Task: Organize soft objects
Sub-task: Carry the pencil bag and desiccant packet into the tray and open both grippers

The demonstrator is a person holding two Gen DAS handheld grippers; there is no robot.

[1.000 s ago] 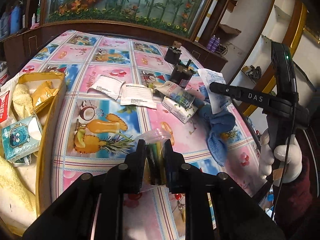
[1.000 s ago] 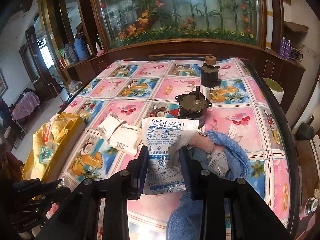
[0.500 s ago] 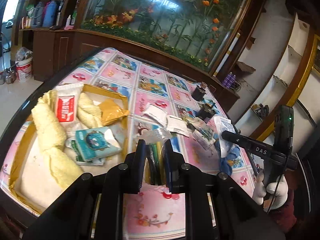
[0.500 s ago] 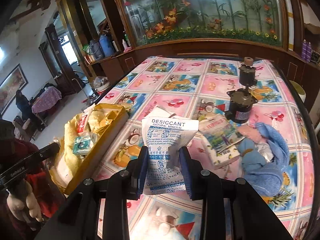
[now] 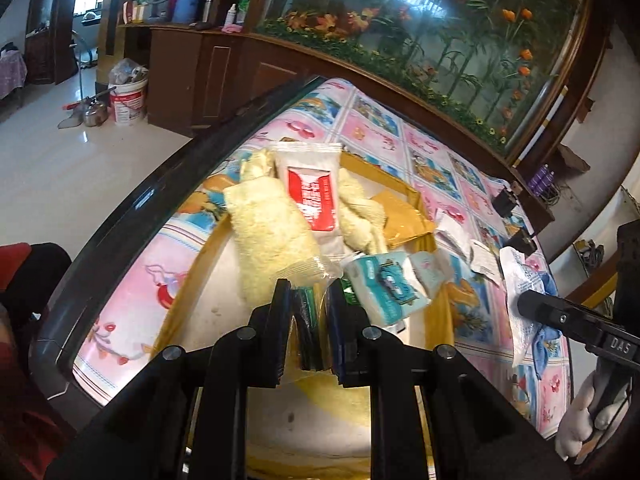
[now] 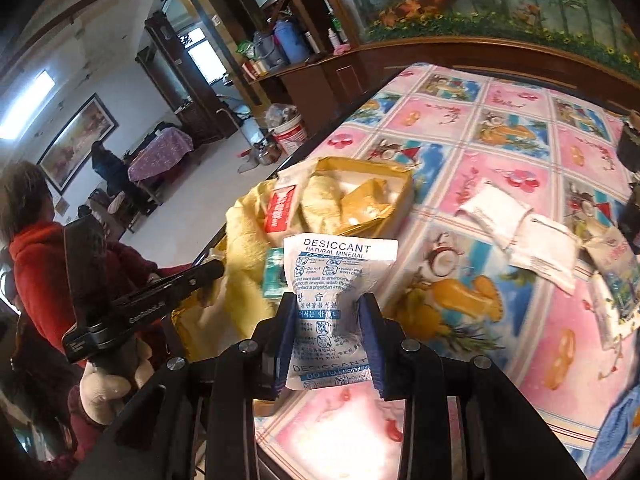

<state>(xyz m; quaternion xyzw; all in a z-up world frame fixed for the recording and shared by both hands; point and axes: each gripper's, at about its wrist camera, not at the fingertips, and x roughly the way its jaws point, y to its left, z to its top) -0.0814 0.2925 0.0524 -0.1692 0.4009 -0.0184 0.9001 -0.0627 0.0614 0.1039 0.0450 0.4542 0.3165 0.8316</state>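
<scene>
My left gripper is shut on a clear plastic packet with dark and green contents, held above the open yellow tray. In the tray lie yellow towels, a white packet with a red label, a teal tissue pack and a yellow envelope. My right gripper is shut on a white desiccant bag, hanging just right of the tray. From the right wrist view the left gripper reaches over the tray's near corner.
Two white sachets, printed packs, dark motors and a blue cloth lie on the patterned table to the right. The table's dark edge runs close to the tray's left side. A person in red holds the left gripper.
Both grippers have swung left from the table's middle toward the tray, each keeping its load. The left gripper's packet now hangs over the tray's inside.
</scene>
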